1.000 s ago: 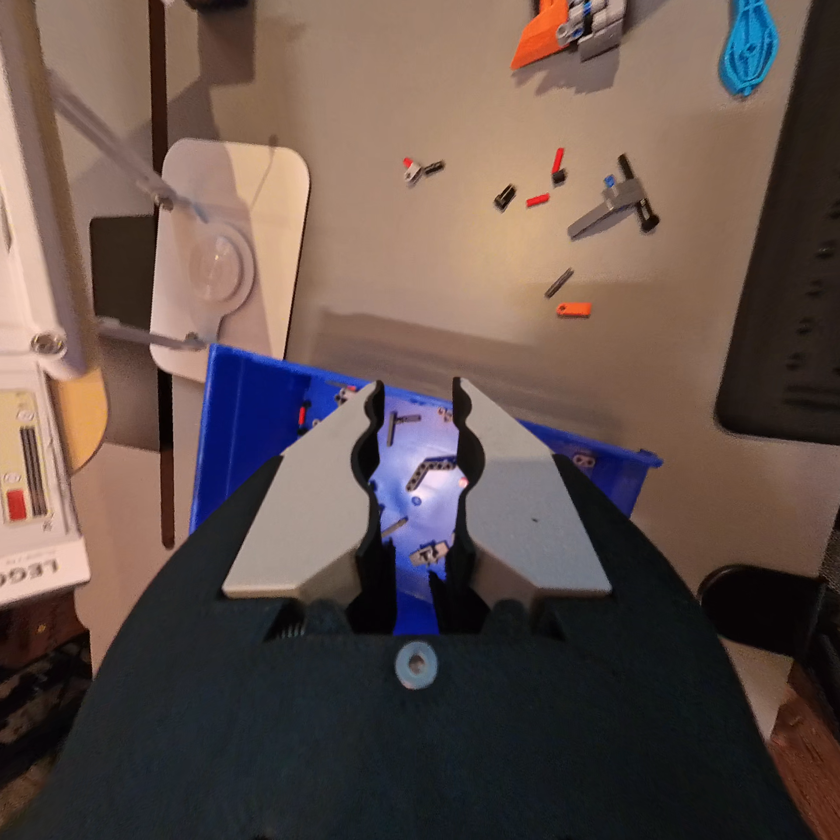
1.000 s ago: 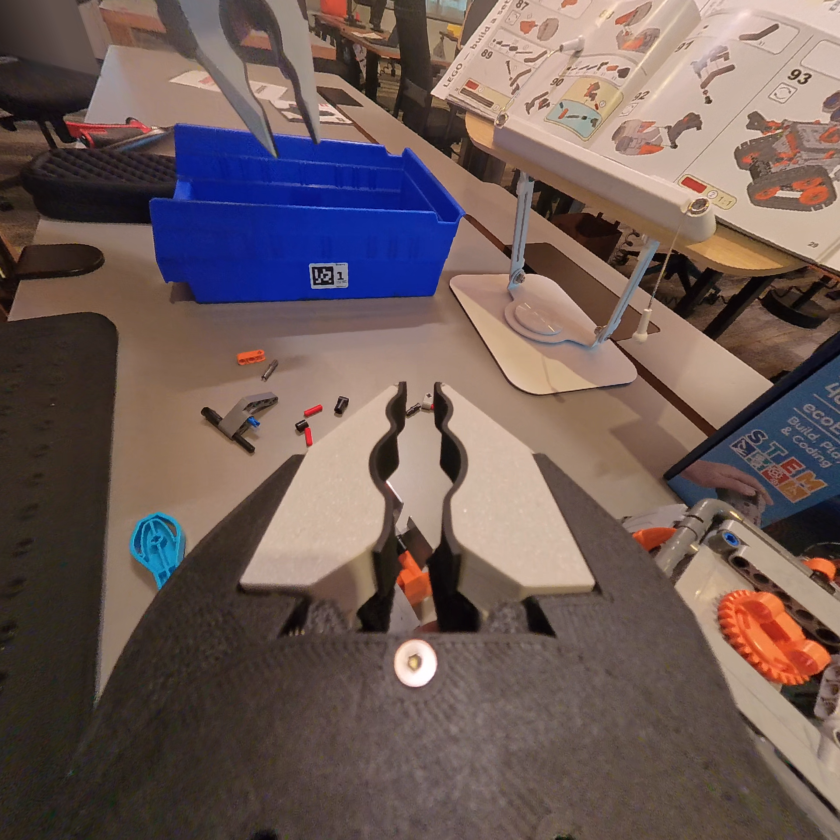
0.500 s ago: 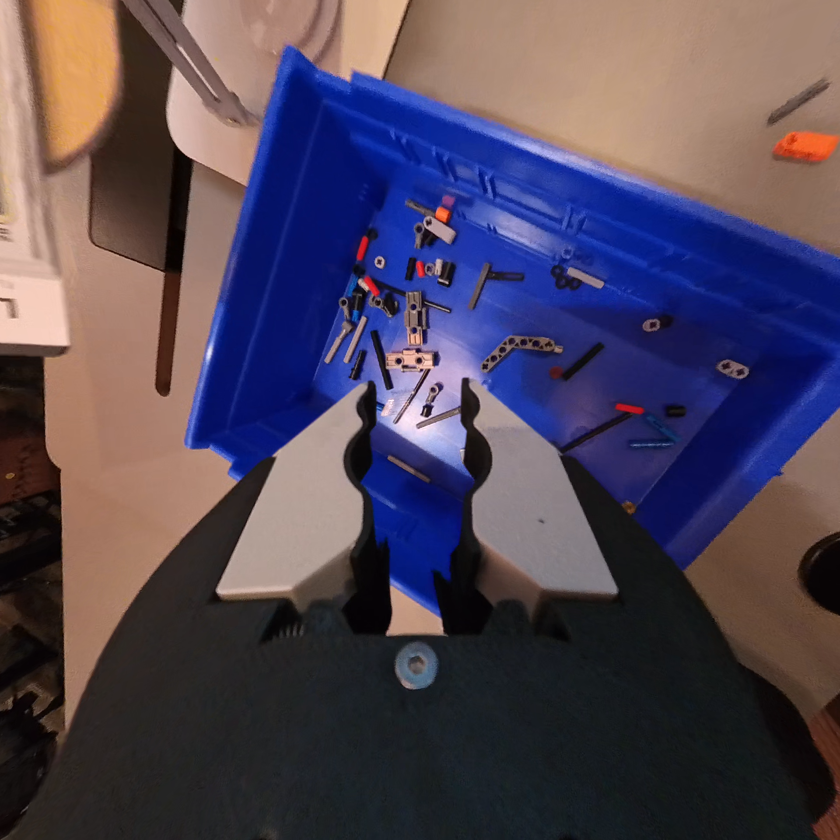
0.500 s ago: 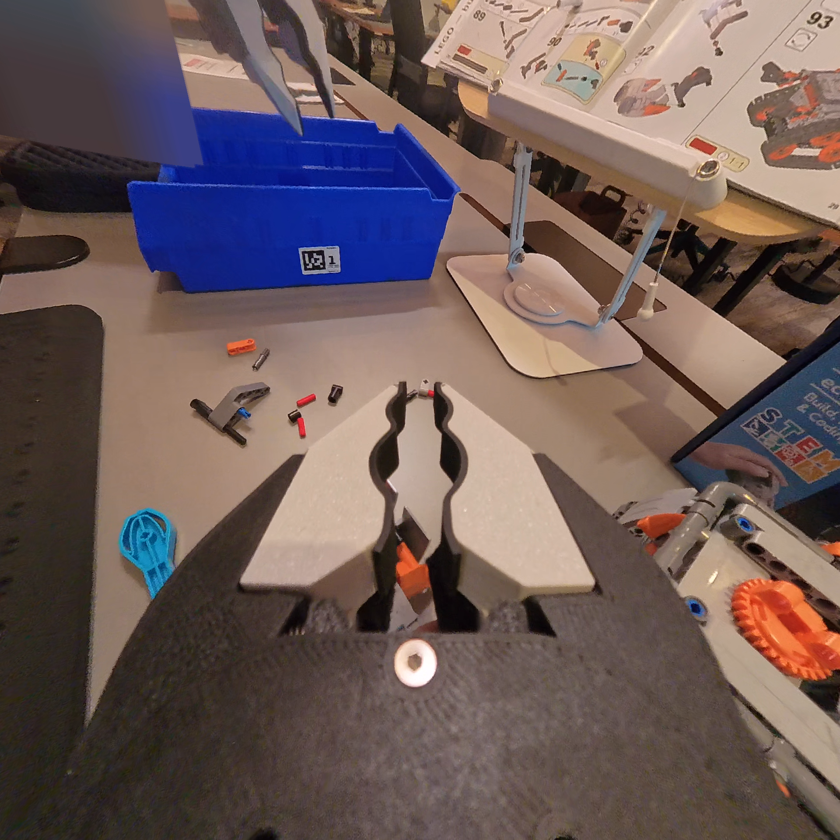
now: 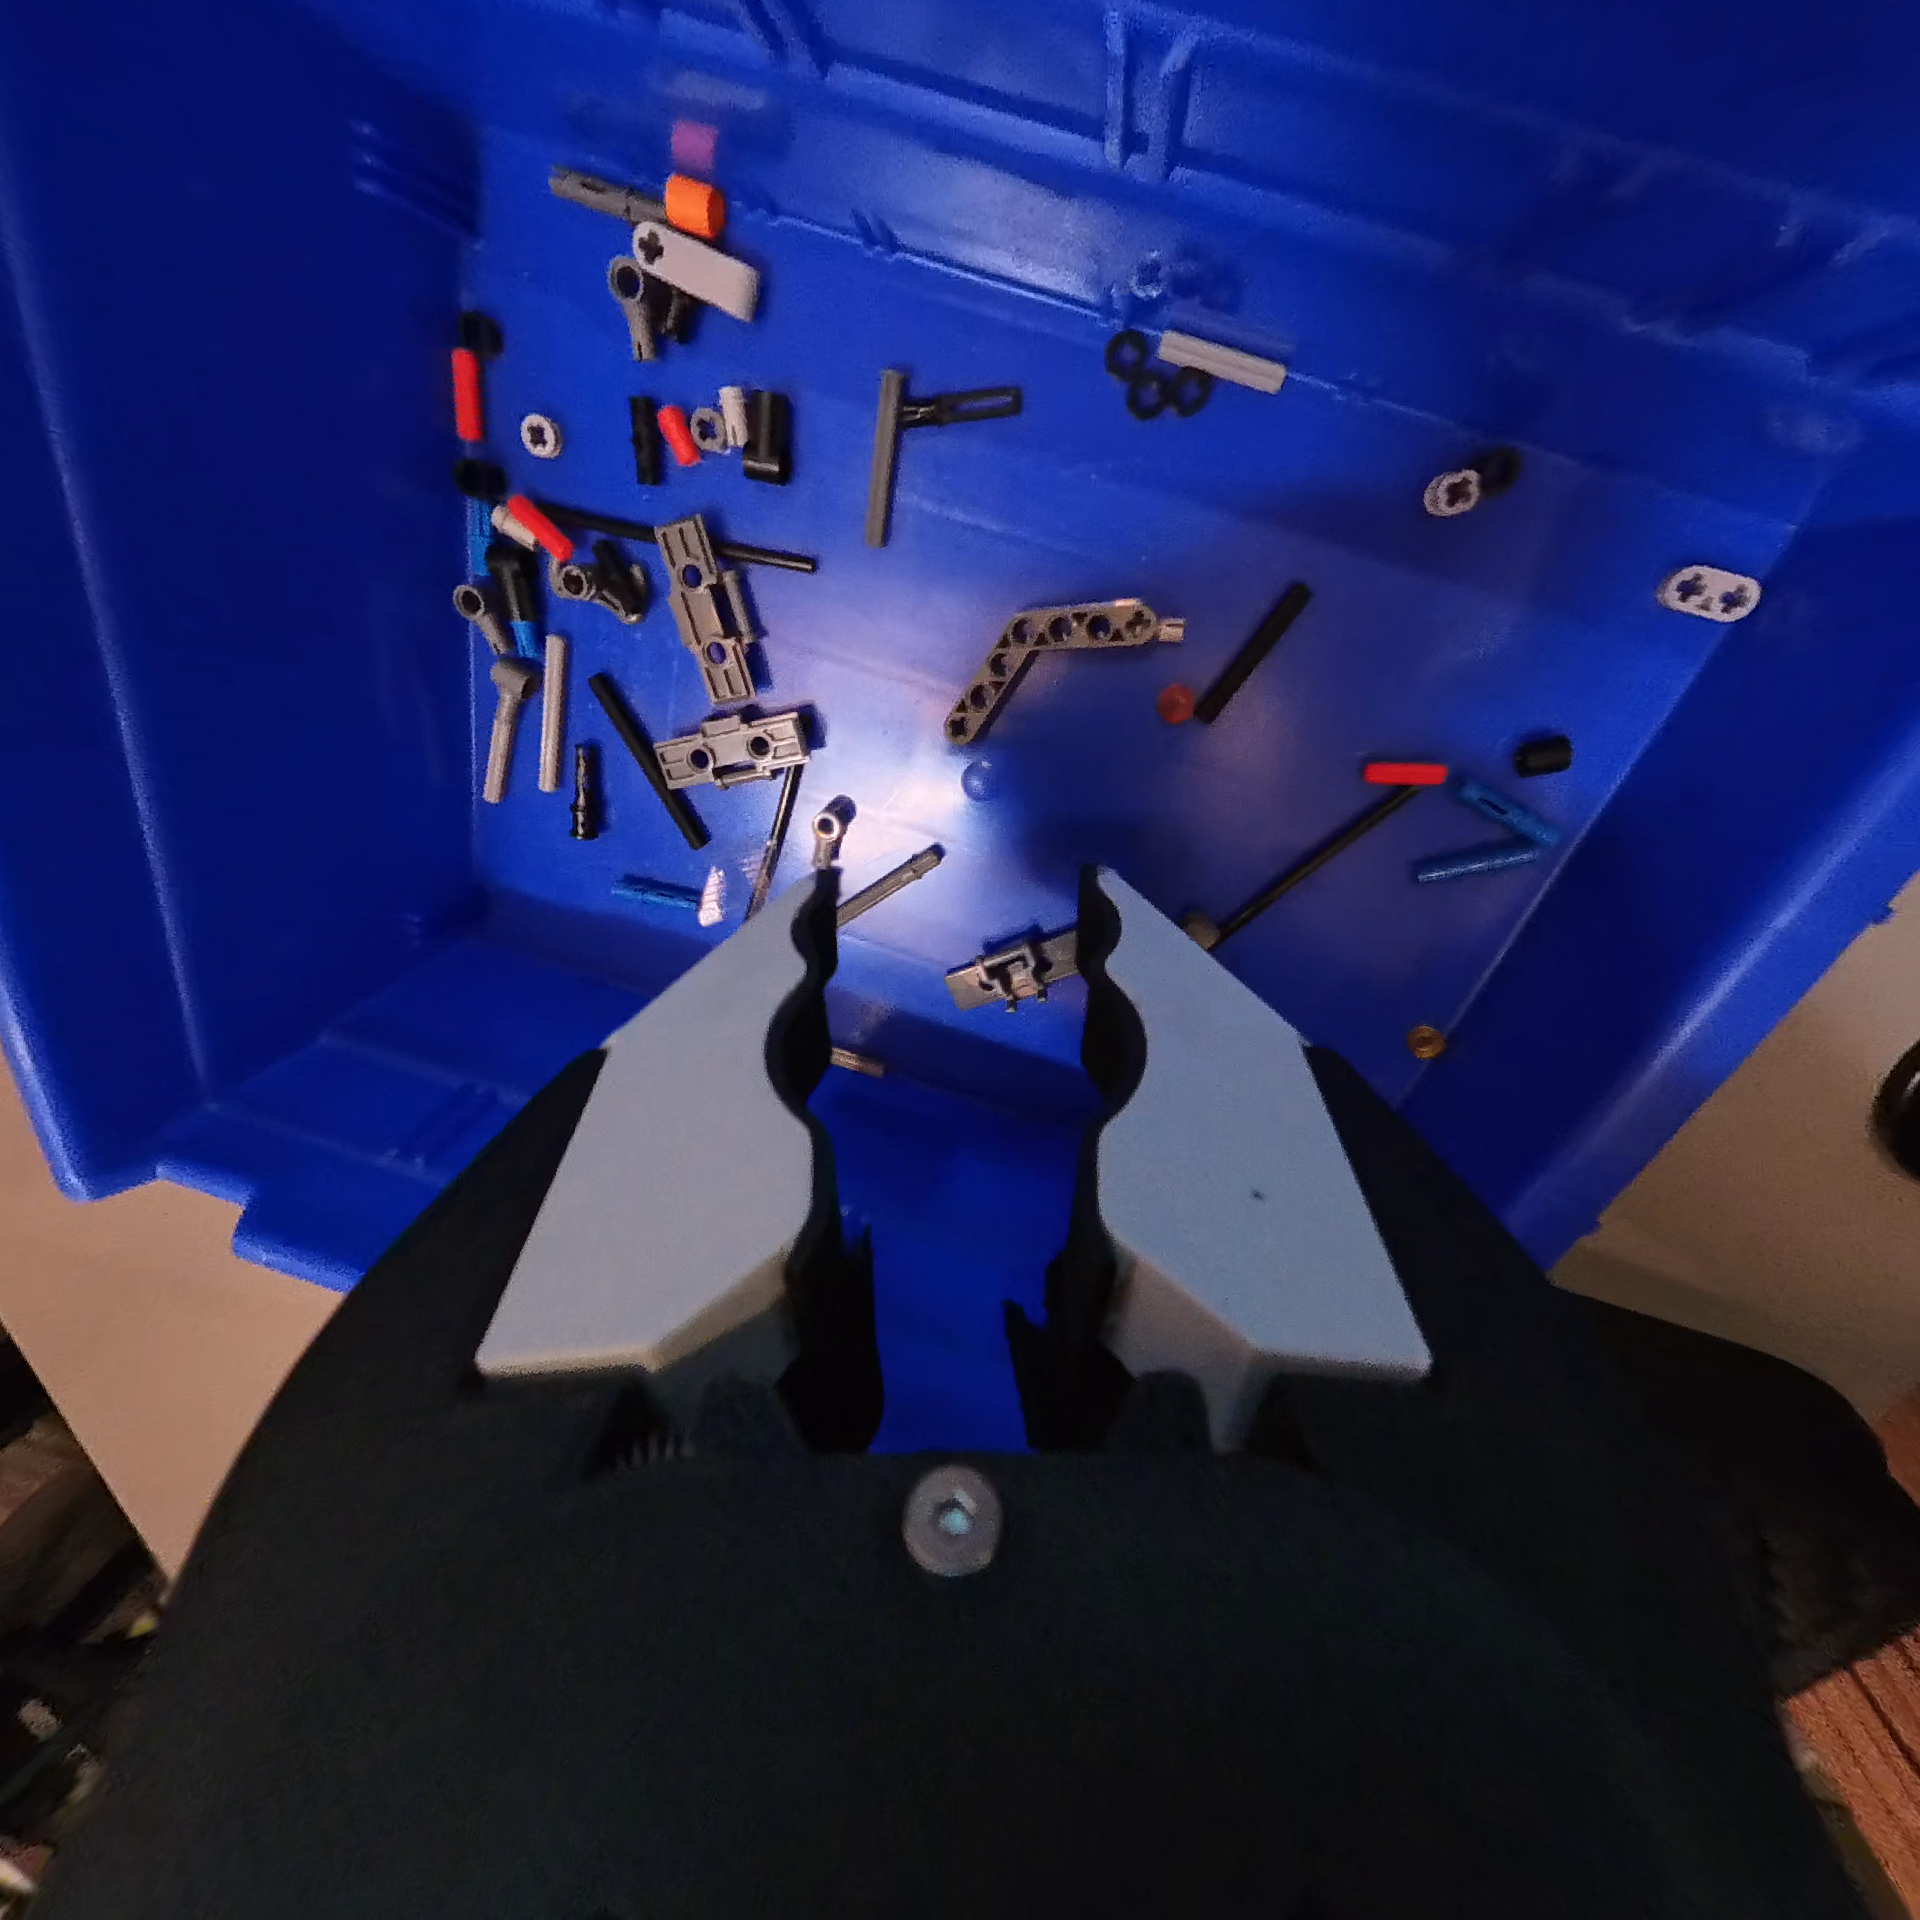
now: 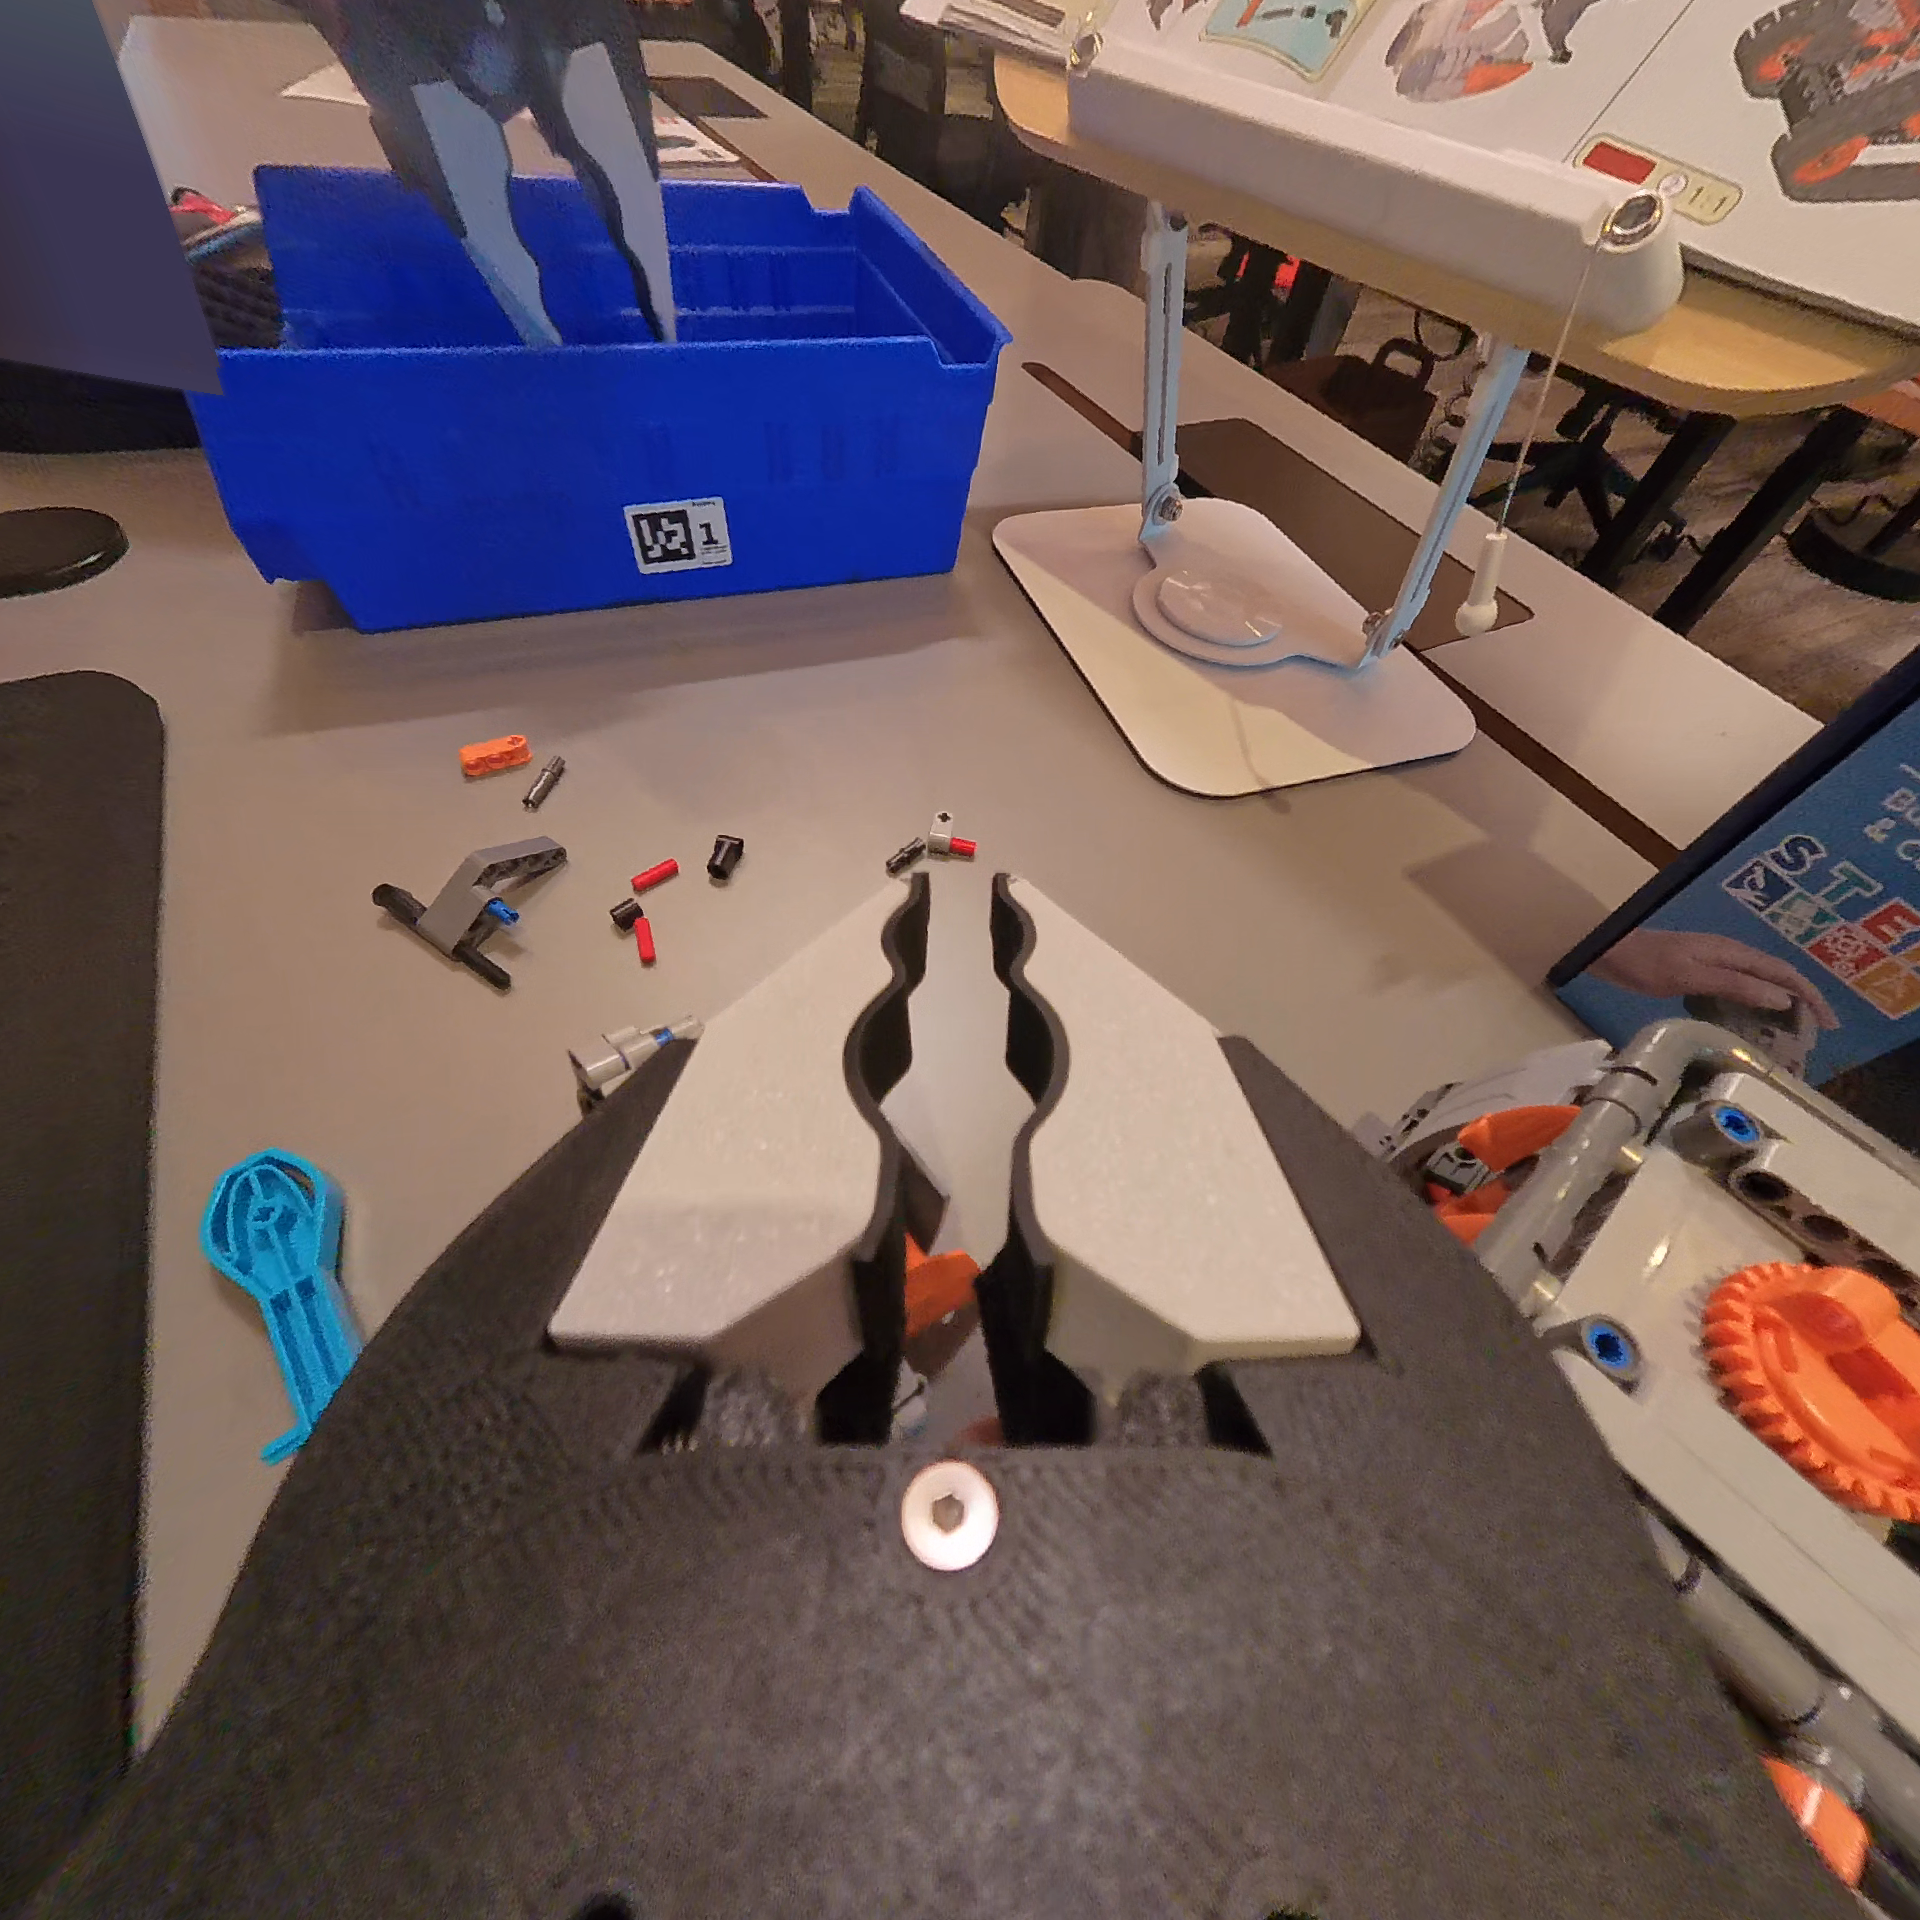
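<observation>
My left gripper point(image 5: 951, 883) is open and empty, reaching down inside a blue bin point(image 5: 208, 520). Its tips hang just above the bin floor, next to a small grey connector point(image 5: 1013, 971) and a thin grey axle point(image 5: 888, 883). A bent grey beam point(image 5: 1049, 655) and many small pins and axles lie farther in. The right wrist view shows this gripper point(image 6: 603, 332) dipping into the bin point(image 6: 520, 468). My right gripper point(image 6: 956, 883) hovers low over the table, its jaws narrowly apart on a grey and orange part point(image 6: 940, 1283) deep between them.
Loose pins and a grey lever piece point(image 6: 468, 904) lie on the table ahead of the right gripper. A blue plastic tool point(image 6: 275, 1278) and black mat point(image 6: 73, 1039) are left. A white book stand point(image 6: 1247, 644), a blue box point(image 6: 1818, 914) and a model with an orange gear point(image 6: 1808, 1382) are right. My right fingertips sit around 40 cm from my left ones. To reach the thin grey axle point(image 5: 888, 883) in a straight line is about 6 cm for my left fingers, about 40 cm for my right. My left gripper's tips are some 6 cm from the small grey connector point(image 5: 1013, 971).
My left gripper swung from over the table to above the bin, then dropped into it, and its jaws opened wider. My right gripper drifted slightly and kept its hold.
</observation>
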{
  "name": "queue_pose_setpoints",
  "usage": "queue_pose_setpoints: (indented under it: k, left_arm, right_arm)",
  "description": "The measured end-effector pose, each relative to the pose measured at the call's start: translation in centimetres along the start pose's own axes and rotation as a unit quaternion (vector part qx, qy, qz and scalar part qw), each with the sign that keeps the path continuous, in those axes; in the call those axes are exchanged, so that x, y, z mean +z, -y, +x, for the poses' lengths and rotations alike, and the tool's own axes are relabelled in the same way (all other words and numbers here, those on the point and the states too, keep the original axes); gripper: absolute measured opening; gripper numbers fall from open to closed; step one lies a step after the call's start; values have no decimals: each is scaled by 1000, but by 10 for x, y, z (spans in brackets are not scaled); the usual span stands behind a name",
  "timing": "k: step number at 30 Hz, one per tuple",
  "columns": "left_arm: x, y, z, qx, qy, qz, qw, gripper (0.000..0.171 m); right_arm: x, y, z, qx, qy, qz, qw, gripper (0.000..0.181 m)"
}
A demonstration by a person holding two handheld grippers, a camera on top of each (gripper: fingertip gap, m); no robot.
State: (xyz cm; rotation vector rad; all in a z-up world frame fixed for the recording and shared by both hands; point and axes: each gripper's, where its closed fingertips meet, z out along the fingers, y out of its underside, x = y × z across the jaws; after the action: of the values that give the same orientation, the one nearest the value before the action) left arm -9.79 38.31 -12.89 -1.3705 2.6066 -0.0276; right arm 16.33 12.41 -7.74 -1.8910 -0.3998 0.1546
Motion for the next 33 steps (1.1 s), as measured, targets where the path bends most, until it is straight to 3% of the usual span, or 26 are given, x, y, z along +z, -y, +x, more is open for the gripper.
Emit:
queue_pose_setpoints:
  k: [13, 17, 33]
  left_arm:
    - [0, -4, -48, -20, 83, 35, 996, 40]
    - [1, -5, -52, -22, 80, 38, 996, 41]
    - [2, 23, 5, 59, -28, 52, 996, 44]
  right_arm:
    - [8, -13, 10, 17, -10, -18, 1000, 9]
    - [10, -15, 9, 17, -9, -22, 1000, 9]
    - [16, -20, 8, 13, -5, -30, 999, 9]
